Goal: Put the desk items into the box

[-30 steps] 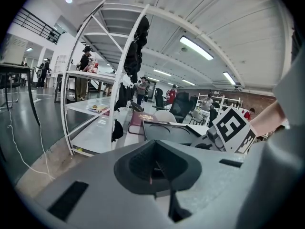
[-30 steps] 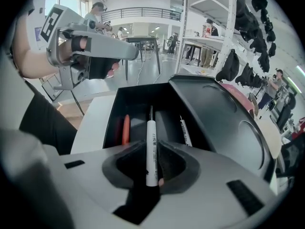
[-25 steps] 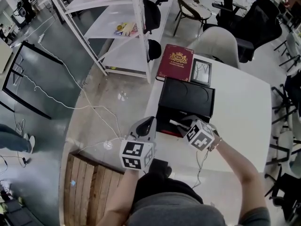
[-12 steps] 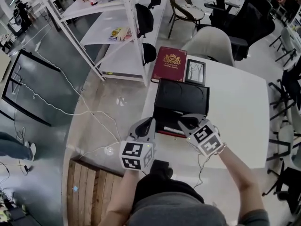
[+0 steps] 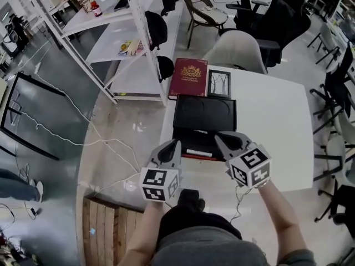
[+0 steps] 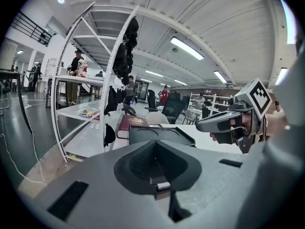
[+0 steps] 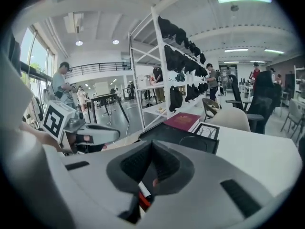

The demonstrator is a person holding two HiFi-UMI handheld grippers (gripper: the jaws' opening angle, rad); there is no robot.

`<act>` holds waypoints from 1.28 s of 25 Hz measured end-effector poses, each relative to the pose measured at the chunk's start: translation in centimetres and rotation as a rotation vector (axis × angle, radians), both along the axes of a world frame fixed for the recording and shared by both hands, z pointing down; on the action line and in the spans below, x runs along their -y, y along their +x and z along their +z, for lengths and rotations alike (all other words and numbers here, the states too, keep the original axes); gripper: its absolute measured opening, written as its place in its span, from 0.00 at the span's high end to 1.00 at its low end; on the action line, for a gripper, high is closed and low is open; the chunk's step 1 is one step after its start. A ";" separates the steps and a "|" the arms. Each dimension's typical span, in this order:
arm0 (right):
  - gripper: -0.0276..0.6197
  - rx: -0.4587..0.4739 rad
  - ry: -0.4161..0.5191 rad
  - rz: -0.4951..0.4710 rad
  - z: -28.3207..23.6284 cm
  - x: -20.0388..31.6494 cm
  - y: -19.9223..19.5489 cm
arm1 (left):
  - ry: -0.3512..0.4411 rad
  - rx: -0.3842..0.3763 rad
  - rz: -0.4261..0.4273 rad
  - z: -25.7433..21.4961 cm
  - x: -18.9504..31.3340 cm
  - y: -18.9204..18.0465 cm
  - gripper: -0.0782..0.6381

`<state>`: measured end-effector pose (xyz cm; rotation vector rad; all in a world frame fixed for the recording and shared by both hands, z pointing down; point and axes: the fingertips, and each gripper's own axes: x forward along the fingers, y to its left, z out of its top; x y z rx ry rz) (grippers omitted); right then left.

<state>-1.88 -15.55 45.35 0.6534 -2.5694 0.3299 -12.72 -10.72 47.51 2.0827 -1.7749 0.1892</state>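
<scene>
The black box (image 5: 185, 139) sits open at the left edge of the white desk (image 5: 272, 132), its lid (image 5: 204, 113) thrown back toward the top of the frame. A white pen (image 5: 198, 152) lies inside, along the near wall. Above the lid, a maroon book (image 5: 188, 77) and a small picture frame (image 5: 219, 83) lie side by side on the desk, not yet packed.

The right gripper (image 5: 222, 138) hovers over the box's near right corner. Its fingers have just been closing and are now clenched with nothing between them. The left gripper (image 5: 174, 144) hangs off the box's near left corner, its fingers also pressed together and empty.

The trouble likely lies in the reach. Both unpacked items sit beyond the open lid, so a low pass could knock the lid or shove the box. The book lies at the desk's edge, and a glancing grab could push it off. It looks wide, so it may foul the box's walls going in.
</scene>
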 end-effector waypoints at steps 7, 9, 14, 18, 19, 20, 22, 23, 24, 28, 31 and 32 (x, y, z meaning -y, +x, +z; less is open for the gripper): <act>0.95 0.101 0.015 0.140 -2.0 -0.3 2.8 | 0.012 0.009 0.032 -0.6 0.1 1.1 0.88; 0.95 0.126 0.025 0.176 -2.5 -0.4 3.6 | 0.015 0.012 0.039 -0.7 0.1 1.4 0.88; 0.95 0.149 0.060 0.246 -3.1 -1.0 5.4 | 0.024 0.019 0.058 -1.1 0.1 1.8 0.88; 0.95 0.171 0.076 0.306 -3.4 -1.5 7.1 | 0.033 0.022 0.071 -1.5 0.1 2.4 0.88; 0.95 0.177 0.079 0.323 -3.4 -1.6 7.6 | 0.034 0.024 0.075 -1.6 0.1 2.5 0.88; 0.95 0.183 0.079 0.339 -3.5 -1.7 8.1 | 0.035 0.025 0.079 -1.7 0.1 2.7 0.88; 0.95 0.197 0.071 0.370 -3.4 -1.8 9.0 | 0.037 0.027 0.085 -1.8 0.0 2.9 0.88; 0.95 0.201 0.068 0.387 -3.3 -1.9 9.5 | 0.038 0.027 0.087 -1.8 -0.1 3.0 0.88; 0.95 0.204 0.068 0.402 -3.3 -1.9 10.0 | 0.038 0.028 0.089 -1.8 -0.1 3.1 0.88; 0.95 0.218 0.081 0.446 -3.3 -2.2 11.4 | 0.040 0.031 0.092 -1.9 -0.2 3.3 0.88; 0.95 0.222 0.083 0.470 -3.0 -2.3 12.1 | 0.044 0.033 0.094 -2.0 -0.2 3.4 0.88; 0.95 0.218 0.082 0.482 -2.9 -2.3 12.4 | 0.044 0.034 0.095 -2.0 -0.2 3.5 0.88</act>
